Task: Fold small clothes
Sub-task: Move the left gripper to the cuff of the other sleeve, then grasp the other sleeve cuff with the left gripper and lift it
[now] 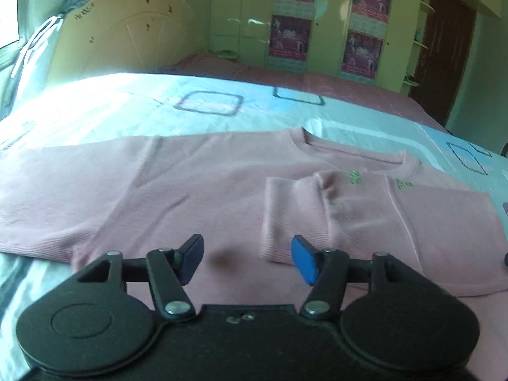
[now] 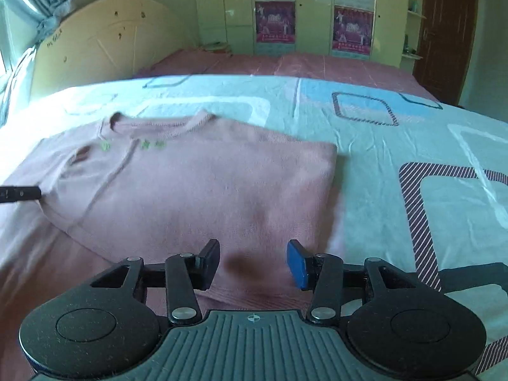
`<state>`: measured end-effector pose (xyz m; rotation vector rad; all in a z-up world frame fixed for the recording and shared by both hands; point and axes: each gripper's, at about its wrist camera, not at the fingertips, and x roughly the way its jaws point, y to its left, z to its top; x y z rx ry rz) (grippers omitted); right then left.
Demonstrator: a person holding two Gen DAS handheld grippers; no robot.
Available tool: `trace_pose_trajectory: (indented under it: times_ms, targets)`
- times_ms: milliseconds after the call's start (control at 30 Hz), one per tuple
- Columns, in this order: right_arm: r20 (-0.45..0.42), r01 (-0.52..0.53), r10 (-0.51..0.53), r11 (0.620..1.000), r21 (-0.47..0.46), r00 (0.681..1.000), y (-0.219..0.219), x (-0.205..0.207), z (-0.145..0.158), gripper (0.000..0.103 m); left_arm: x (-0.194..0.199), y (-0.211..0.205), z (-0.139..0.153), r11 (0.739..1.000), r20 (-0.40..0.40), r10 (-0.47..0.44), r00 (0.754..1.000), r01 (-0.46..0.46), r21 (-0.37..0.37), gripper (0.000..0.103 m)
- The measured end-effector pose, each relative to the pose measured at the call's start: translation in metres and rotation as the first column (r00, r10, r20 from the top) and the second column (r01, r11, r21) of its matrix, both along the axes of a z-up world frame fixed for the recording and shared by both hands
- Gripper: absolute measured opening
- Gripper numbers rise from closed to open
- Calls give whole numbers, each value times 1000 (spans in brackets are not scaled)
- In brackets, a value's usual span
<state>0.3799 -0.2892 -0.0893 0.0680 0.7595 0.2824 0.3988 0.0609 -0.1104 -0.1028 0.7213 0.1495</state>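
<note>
A pink long-sleeved top (image 1: 197, 187) lies flat on the bed, neckline at the far side. Its right side and sleeve (image 1: 295, 216) are folded over onto the body; its left sleeve stretches out to the left. My left gripper (image 1: 247, 263) is open and empty, just above the top's near hem. In the right wrist view the same top (image 2: 197, 184) shows its folded right edge. My right gripper (image 2: 254, 263) is open and empty over the top's near right corner. A dark tip of the left gripper (image 2: 22, 193) shows at the left edge.
The bed has a light blue sheet (image 2: 397, 146) with square patterns and a pink cover (image 2: 317, 63) further back. A cream headboard (image 1: 127, 38) stands at the far left. Green wardrobes with posters (image 1: 365, 16) and a brown door (image 1: 444, 47) line the far wall.
</note>
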Motion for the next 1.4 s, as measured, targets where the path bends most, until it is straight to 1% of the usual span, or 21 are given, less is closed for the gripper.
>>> trace_pose_trajectory:
  times_ms: [67,167,233,267,367,400,467,600,633,733,833,867,900,933,1033,1100,1167,1200,1267,1333,1400]
  targets:
    - [10,23,-23,1000,-13,1000,3,-6,8,47,-20,36,6,995,44,95,995,-94,-21,73]
    - [-1,62,-63,998,-23,998,13,-17,12,47,-61,121,13,956,100,283,954,-271,-116,73]
    - [-10,92,-92,996,-16,996,24,-24,12,47,-89,188,15,900,118,420,900,-395,-185,70]
    - [-15,105,-105,994,-8,994,32,-28,13,47,-100,224,15,860,111,494,862,-466,-209,70]
    - [-30,130,-130,991,18,991,64,-33,13,47,-118,307,14,769,88,615,784,-571,-288,65]
    - [-32,135,-134,991,22,990,79,-33,14,47,-120,331,12,744,76,637,767,-586,-322,59]
    - [-39,137,-135,990,41,990,103,-32,19,47,-122,366,7,699,43,658,752,-588,-408,46]
    - [-17,125,-124,990,70,992,148,-28,36,47,-116,409,-4,608,29,684,729,-548,-574,46]
    - [-10,124,-124,990,70,992,155,-26,40,47,-113,414,-7,594,29,686,727,-537,-599,46]
    - [9,135,-136,988,71,991,170,-21,50,47,-104,424,-14,570,40,689,724,-507,-646,45]
    - [7,162,-163,984,74,987,172,-18,53,47,-97,431,-22,557,38,688,725,-493,-668,27]
    - [2,170,-171,983,76,985,170,-18,52,47,-95,435,-25,550,30,689,724,-496,-672,17]
    - [-4,179,-179,981,71,984,168,-18,51,47,-94,439,-28,544,23,689,724,-496,-677,13]
    - [-6,184,-184,981,64,983,167,-19,50,47,-93,442,-30,542,28,691,722,-491,-682,13]
    - [-12,194,-194,980,51,981,160,-22,47,47,-90,439,-28,569,46,685,727,-495,-657,12]
    - [-18,201,-200,978,50,980,155,-24,44,47,-88,437,-27,569,47,690,722,-500,-653,12]
    - [-21,206,-205,977,54,978,150,-25,41,47,-86,431,-22,581,55,690,722,-507,-636,12]
    - [-21,208,-207,977,55,978,148,-24,40,47,-83,427,-18,594,63,685,726,-505,-626,12]
    - [-20,207,-206,977,59,978,144,-24,39,47,-77,414,-8,635,90,659,746,-488,-599,12]
    - [-16,202,-201,977,62,979,139,-23,38,47,-64,394,5,696,130,608,783,-447,-562,12]
    - [-13,198,-197,978,65,980,135,-23,37,47,-49,372,17,747,156,554,818,-404,-528,12]
